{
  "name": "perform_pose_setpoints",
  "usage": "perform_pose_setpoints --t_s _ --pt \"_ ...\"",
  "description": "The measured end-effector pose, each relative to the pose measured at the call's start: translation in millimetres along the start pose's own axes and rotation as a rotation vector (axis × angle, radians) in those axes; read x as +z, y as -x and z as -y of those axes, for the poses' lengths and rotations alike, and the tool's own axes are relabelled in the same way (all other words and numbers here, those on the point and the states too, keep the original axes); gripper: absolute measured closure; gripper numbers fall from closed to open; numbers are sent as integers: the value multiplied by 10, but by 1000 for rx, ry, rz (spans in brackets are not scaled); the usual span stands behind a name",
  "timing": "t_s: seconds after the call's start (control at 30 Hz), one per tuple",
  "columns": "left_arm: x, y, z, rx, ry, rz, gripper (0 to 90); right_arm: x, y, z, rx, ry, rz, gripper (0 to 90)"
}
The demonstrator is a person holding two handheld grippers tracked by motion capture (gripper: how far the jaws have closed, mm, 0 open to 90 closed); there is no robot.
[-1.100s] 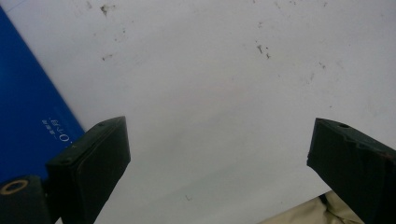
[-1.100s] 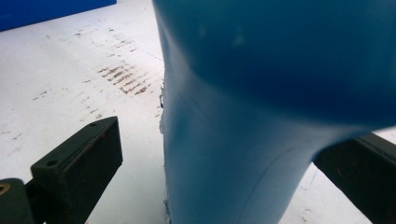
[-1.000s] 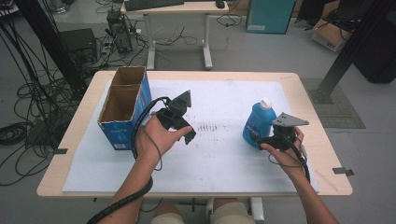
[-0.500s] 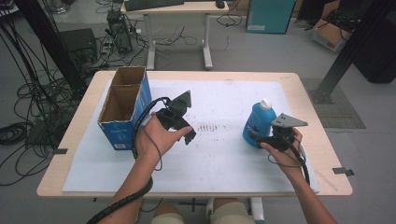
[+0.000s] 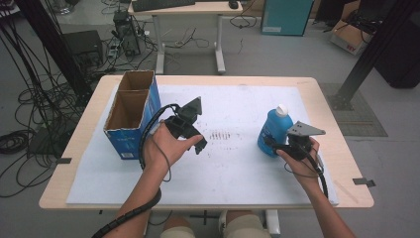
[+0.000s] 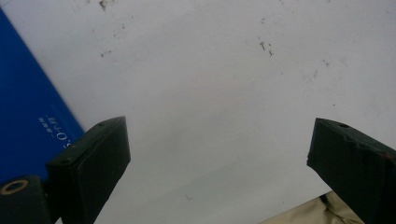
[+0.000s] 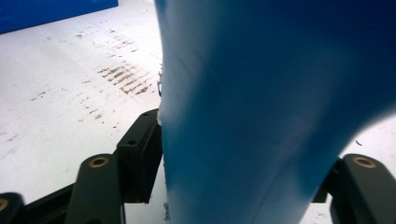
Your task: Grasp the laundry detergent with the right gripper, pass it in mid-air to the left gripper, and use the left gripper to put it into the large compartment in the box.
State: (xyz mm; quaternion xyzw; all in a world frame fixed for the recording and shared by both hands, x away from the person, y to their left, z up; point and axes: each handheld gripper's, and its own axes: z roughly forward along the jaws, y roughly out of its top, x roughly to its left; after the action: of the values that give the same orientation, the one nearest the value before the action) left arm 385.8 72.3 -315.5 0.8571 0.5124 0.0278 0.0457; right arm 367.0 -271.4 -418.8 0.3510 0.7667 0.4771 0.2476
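A blue bottle [image 5: 274, 129] with a white cap stands upright on the right side of the white sheet. My right gripper [image 5: 272, 144] reaches it from the near side, low on its body. Its jaws have just been closing with the bottle [image 7: 261, 93] between them, and the left pad [image 7: 142, 154] now presses the bottle's side. The other pad is hidden behind the bottle. My left gripper [image 5: 192, 140] hovers over the sheet's middle, just right of the blue cardboard box [image 5: 130, 141]. In the left gripper view my left gripper [image 6: 217, 133] stands wide open with nothing between its jaws.
The open-topped blue box [image 6: 28, 121] has two compartments and sits at the table's left. Dark scuff marks [image 5: 224, 135] lie on the white sheet [image 5: 233, 168] between the two hands. The wooden table edge [image 5: 346, 198] runs around the sheet.
The right gripper's jaws have come in against the blue bottle. Both hands and the bottle stayed where they were.
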Motion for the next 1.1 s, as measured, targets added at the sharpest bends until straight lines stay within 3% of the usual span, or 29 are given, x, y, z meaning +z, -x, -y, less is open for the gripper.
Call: perform_pose_setpoints --t_s 0.4,1.1 --pt "-8 4 -3 1 0 -4 62 -3 19 12 22 13 -8 409" --pt "-30 10 -9 9 -1 -11 62 -3 27 15 17 16 -14 416"
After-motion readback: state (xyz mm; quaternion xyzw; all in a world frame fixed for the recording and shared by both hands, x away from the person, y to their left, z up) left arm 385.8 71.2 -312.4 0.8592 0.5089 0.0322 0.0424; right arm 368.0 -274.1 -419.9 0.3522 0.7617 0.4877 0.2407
